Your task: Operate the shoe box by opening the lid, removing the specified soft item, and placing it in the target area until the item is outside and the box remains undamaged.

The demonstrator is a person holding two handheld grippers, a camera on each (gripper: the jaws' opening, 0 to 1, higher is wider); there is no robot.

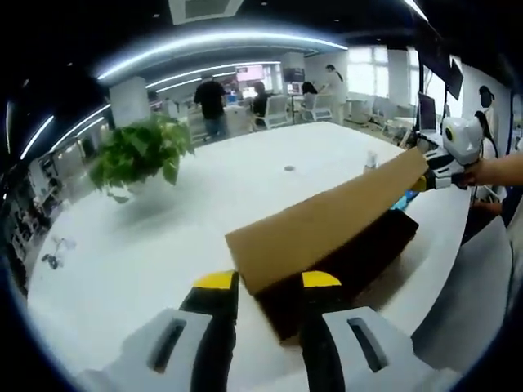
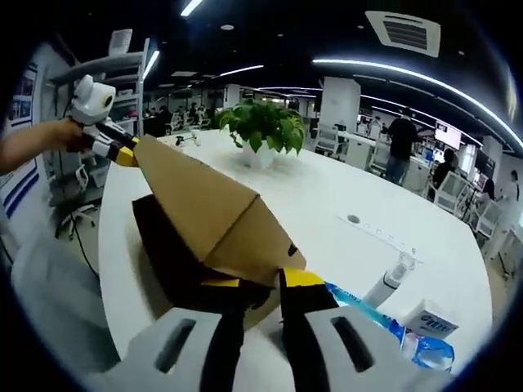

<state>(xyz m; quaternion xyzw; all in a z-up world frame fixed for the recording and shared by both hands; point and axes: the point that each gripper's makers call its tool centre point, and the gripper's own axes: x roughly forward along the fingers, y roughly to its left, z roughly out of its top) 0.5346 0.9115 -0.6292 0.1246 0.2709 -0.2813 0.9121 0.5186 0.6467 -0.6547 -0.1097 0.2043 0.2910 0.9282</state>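
A brown cardboard shoe box [image 1: 359, 255] lies on the white table [image 1: 163, 245], its inside dark. Its lid [image 1: 327, 216] is lifted and tilted above the box. My left gripper [image 1: 268, 282] is shut on the lid's near corner. At the lid's far end, a hand holds my right gripper [image 1: 437, 173]. In the right gripper view the lid [image 2: 204, 208] runs from my right gripper [image 2: 261, 282], shut on its near end, to the left gripper [image 2: 122, 151] at the far end. The box [image 2: 167, 257] sits beneath it. What lies inside the box is hidden.
A potted plant [image 1: 139, 155] [image 2: 261, 126] stands further along the table. Beside the box lie a spray bottle [image 2: 391, 282], a blue packet [image 2: 359, 310] and a small white box [image 2: 429, 320]. The table edge [image 2: 110, 269] runs close to the box. People stand by desks behind.
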